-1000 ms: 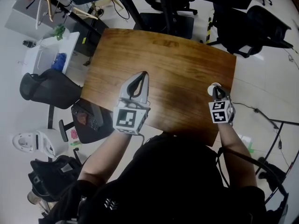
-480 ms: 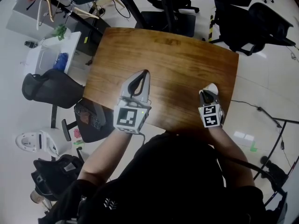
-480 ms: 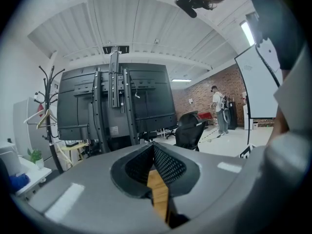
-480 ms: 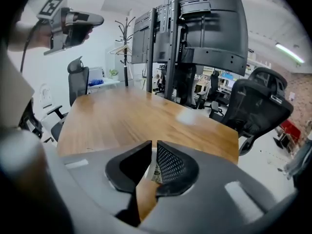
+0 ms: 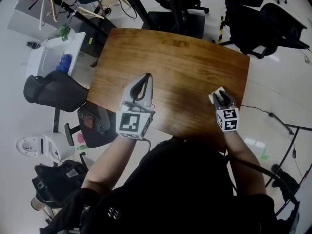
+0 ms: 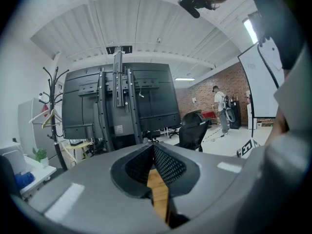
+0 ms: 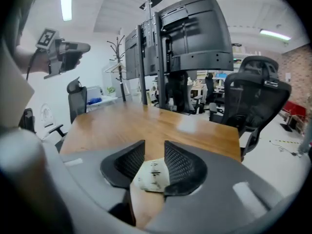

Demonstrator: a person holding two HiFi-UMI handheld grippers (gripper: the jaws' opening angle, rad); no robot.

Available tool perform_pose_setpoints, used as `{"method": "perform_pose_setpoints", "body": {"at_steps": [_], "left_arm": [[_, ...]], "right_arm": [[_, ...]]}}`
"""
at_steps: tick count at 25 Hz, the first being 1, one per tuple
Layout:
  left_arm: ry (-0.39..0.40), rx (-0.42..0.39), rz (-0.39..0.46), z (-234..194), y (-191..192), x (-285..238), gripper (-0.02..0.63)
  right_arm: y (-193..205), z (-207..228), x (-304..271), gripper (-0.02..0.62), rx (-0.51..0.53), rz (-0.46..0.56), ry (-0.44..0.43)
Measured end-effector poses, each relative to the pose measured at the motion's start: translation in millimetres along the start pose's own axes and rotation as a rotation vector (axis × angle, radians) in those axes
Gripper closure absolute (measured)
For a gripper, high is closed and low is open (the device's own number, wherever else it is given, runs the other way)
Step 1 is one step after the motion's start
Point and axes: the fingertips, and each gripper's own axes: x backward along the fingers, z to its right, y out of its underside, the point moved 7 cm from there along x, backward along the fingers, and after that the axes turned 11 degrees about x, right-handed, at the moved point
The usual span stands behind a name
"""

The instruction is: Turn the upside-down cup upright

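Observation:
A white paper cup (image 7: pixel 152 175) with dark print sits between the pads of my right gripper (image 7: pixel 155 148), low over the wooden table (image 7: pixel 126 126) near its front right corner. The jaws are opening, and the cup rests against the right pad with a small gap at the left one. I cannot tell which way up it is. From the head view only a pale bit of the cup (image 5: pixel 217 95) shows ahead of the right gripper (image 5: pixel 221 98). My left gripper (image 5: pixel 143 80) hovers over the table's front left, its tips (image 6: pixel 152 147) shut on nothing.
The table's right edge (image 5: pixel 243 96) lies just beside the right gripper. Black office chairs (image 5: pixel 273 23) stand beyond the far right corner, and another chair (image 5: pixel 51 91) is at the left. A dark screen stand (image 7: pixel 195 38) rises behind the table.
The right gripper has rolled and shifted slightly toward the near edge with the cup, and its jaws have spread apart. The left gripper has stayed where it was.

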Motion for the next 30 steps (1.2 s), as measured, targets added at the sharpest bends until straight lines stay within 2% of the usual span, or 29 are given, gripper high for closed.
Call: {"method": "perform_pose_setpoints", "body": {"at_steps": [2, 4, 7, 10, 14, 17, 21, 23, 30], "left_arm": [[-0.016, 0.008, -0.002, -2.4, 1.4, 0.8, 0.606], [-0.033, 0.016, -0.005, -5.5, 2.4, 2.5, 0.606], [-0.046, 0.015, -0.002, -8.3, 0.7, 5.0, 0.606], [-0.056, 0.008, 0.003, -10.1, -2.2, 7.1, 0.606], [-0.058, 0.009, 0.008, -10.4, -4.0, 5.9, 0.606], [-0.046, 0.01, 0.012, -5.9, -4.3, 2.7, 0.606], [-0.025, 0.021, 0.027, -0.2, -4.8, -0.7, 0.606], [-0.02, 0.028, 0.033, 0.9, -4.2, -2.4, 0.606], [0.017, 0.035, 0.032, 9.7, -0.1, -11.1, 0.606]], "right_arm": [[6.0, 21.6, -1.1, 0.381, -0.048, -0.035, 0.046], [14.5, 35.1, -6.5, 0.327, -0.107, -0.085, 0.02], [23.8, 41.7, -15.0, 0.335, -0.191, -0.137, -0.064], [24.2, 40.1, -15.9, 0.39, -0.226, -0.136, -0.116], [19.2, 36.3, -11.5, 0.466, -0.18, -0.121, -0.115], [15.3, 32.8, -5.9, 0.488, -0.137, -0.108, -0.109], [5.1, 24.7, 4.4, 0.531, -0.044, -0.084, -0.11], [0.6, 21.1, 8.4, 0.572, 0.005, -0.082, -0.116], [-2.5, 9.3, 19.1, 0.574, 0.165, -0.142, -0.157]]}}
